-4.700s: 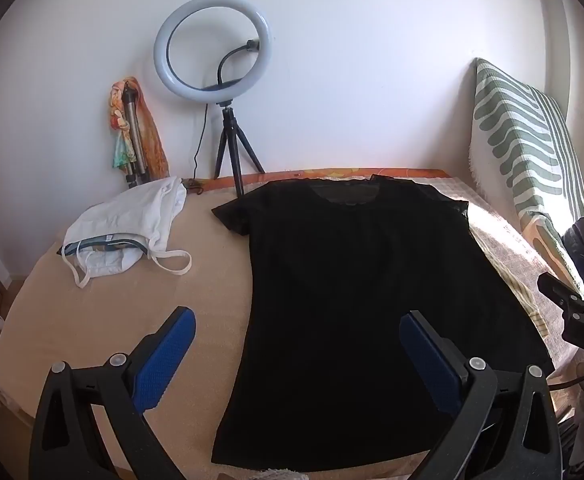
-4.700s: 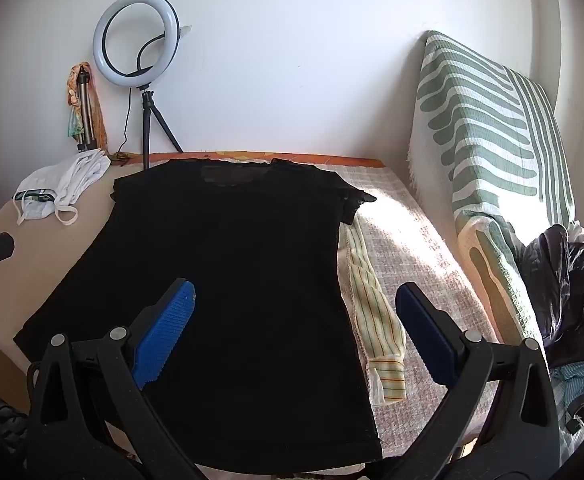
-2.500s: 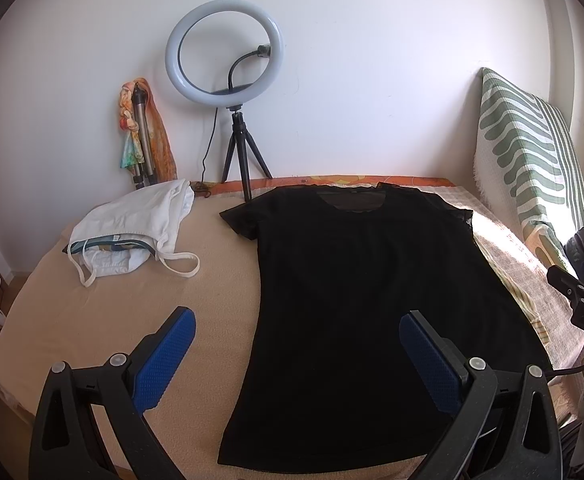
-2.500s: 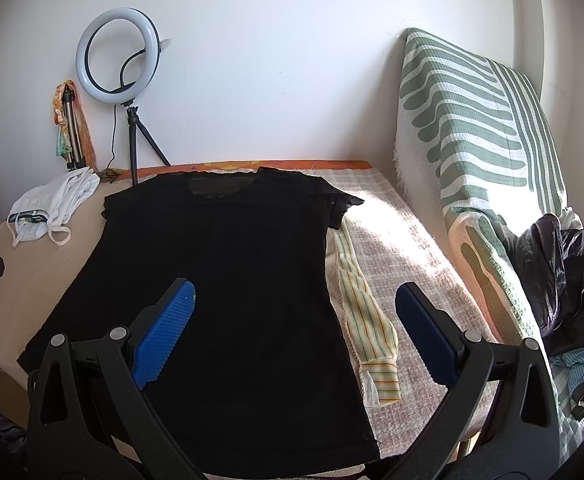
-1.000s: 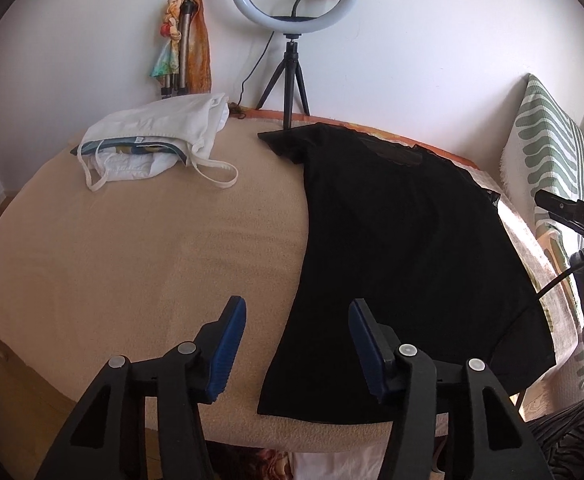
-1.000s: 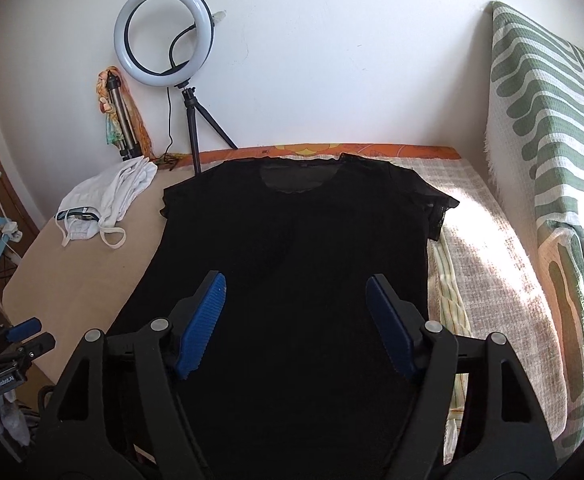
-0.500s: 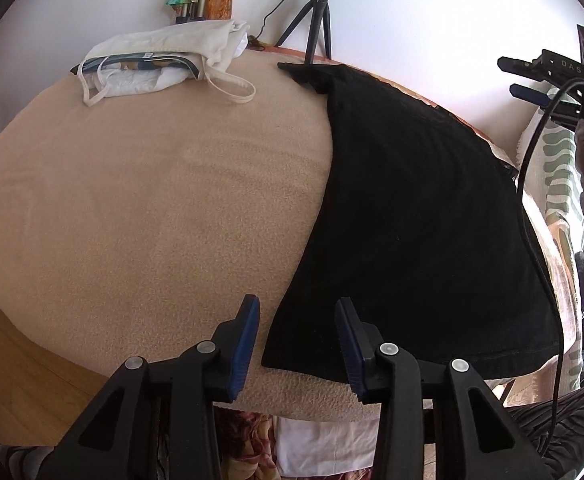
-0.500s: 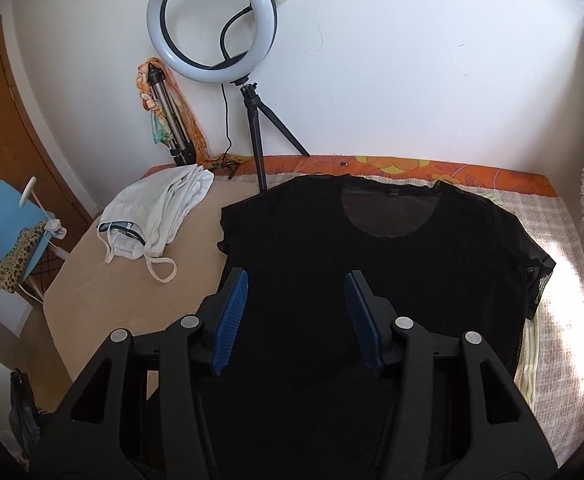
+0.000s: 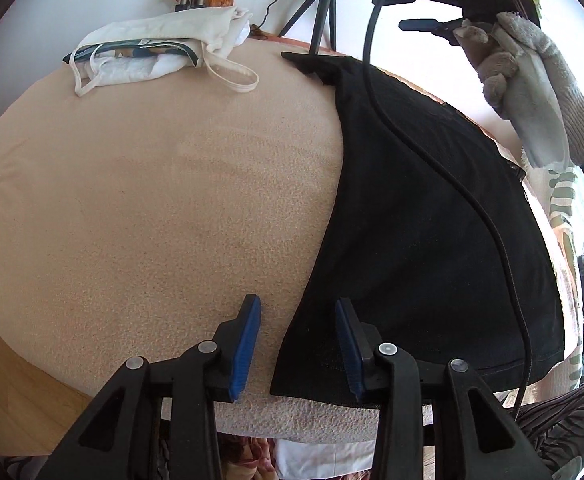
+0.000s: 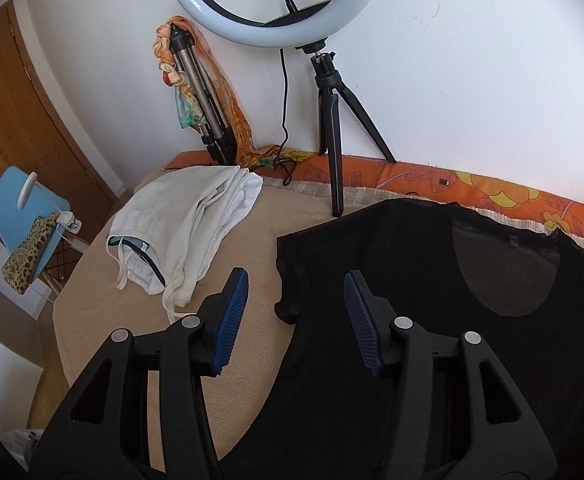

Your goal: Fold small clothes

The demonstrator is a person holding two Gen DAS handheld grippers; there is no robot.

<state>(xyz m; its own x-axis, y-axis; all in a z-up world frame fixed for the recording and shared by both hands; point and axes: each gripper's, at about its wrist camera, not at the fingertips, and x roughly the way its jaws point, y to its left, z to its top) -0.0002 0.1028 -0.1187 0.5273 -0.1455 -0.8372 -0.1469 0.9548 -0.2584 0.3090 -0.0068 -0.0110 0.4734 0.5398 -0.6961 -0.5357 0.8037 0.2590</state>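
A black T-shirt point(image 9: 420, 208) lies flat on the beige blanket point(image 9: 151, 184), neckline towards the wall. My left gripper point(image 9: 298, 316) is open and straddles the shirt's near left hem corner, low over the bed edge. My right gripper point(image 10: 296, 296) is open and hangs over the shirt's left sleeve point(image 10: 304, 256). In the left wrist view the right gripper point(image 9: 432, 24) shows at the top, held by a gloved hand point(image 9: 532, 80), its cable point(image 9: 452, 184) trailing across the shirt.
A white garment pile point(image 10: 187, 224) lies at the far left of the bed. A ring light on a tripod point(image 10: 332, 128) and a folded tripod with a scarf point(image 10: 199, 92) stand at the wall. A wooden door point(image 10: 15, 92) is left.
Both grippers have narrowed their opening and moved in. The left dropped to the hem corner at the bed edge. The right moved forward and left to the shirt's left sleeve.
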